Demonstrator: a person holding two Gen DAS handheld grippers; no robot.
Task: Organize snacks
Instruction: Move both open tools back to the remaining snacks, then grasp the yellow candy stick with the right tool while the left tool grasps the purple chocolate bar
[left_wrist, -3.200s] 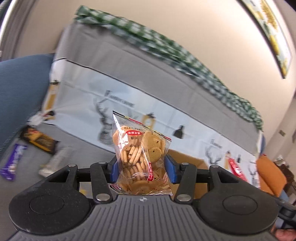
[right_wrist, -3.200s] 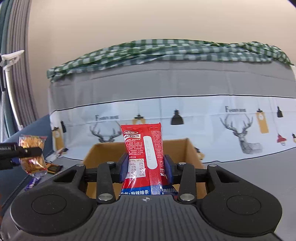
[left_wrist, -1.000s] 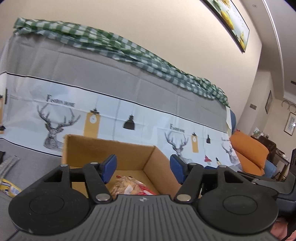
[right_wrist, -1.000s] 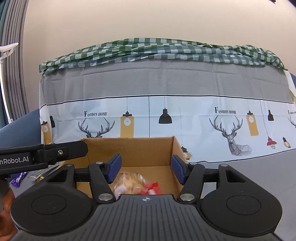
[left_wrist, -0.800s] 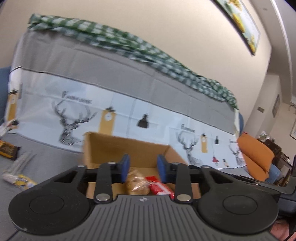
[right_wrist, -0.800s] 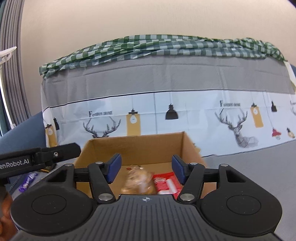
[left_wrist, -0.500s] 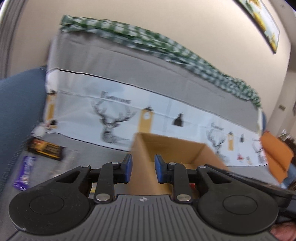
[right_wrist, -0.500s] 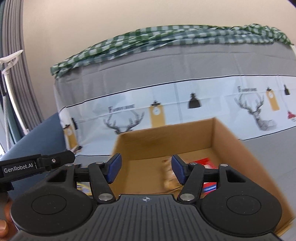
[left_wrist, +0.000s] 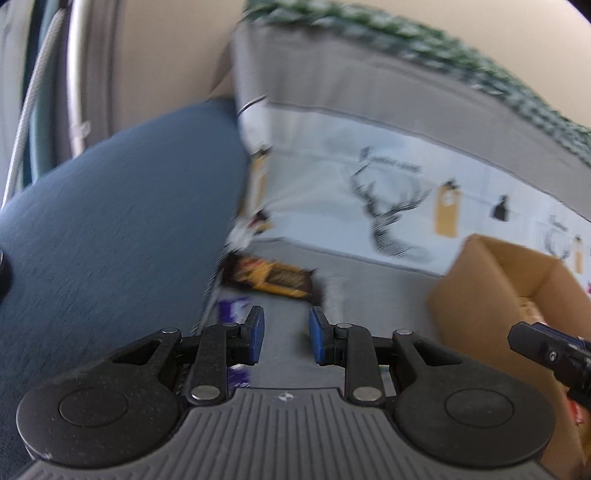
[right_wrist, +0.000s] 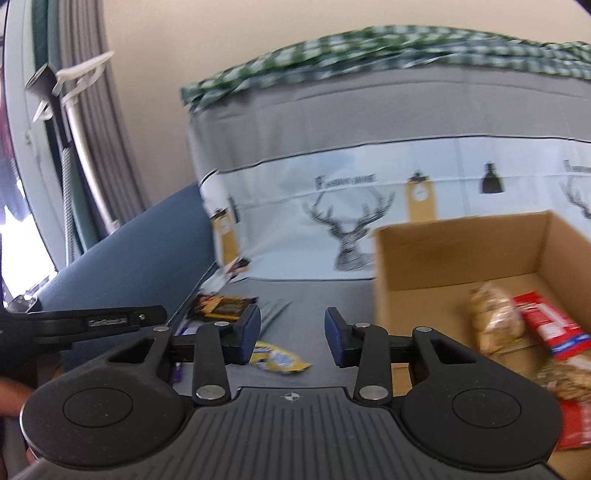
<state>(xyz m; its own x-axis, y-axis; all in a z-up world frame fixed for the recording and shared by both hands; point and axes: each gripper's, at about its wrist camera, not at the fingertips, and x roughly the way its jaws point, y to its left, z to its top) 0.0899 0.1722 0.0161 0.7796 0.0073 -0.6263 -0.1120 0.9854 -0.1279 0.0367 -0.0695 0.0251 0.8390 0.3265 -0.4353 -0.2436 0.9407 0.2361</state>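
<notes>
The cardboard box (right_wrist: 458, 258) stands on the grey sofa seat and holds a clear cookie bag (right_wrist: 493, 319) and a red snack pack (right_wrist: 550, 325); it also shows in the left wrist view (left_wrist: 491, 291). My left gripper (left_wrist: 282, 338) is open and empty above the seat, near a purple wrapper (left_wrist: 232, 308) and a dark orange packet (left_wrist: 271, 278). My right gripper (right_wrist: 291, 338) is open and empty, left of the box, above a yellow packet (right_wrist: 279, 360). The dark packet (right_wrist: 221, 306) lies further back.
A blue sofa arm (left_wrist: 110, 229) rises on the left. The deer-print backrest cover (right_wrist: 369, 206) stands behind the seat, with a green checked cloth (right_wrist: 369, 51) on top. The other gripper's body (right_wrist: 85, 321) reaches in from the left of the right wrist view.
Both grippers let their snacks go into the box, then swung left away from it towards the loose packets by the sofa arm. The left jaws narrowed and have opened slightly.
</notes>
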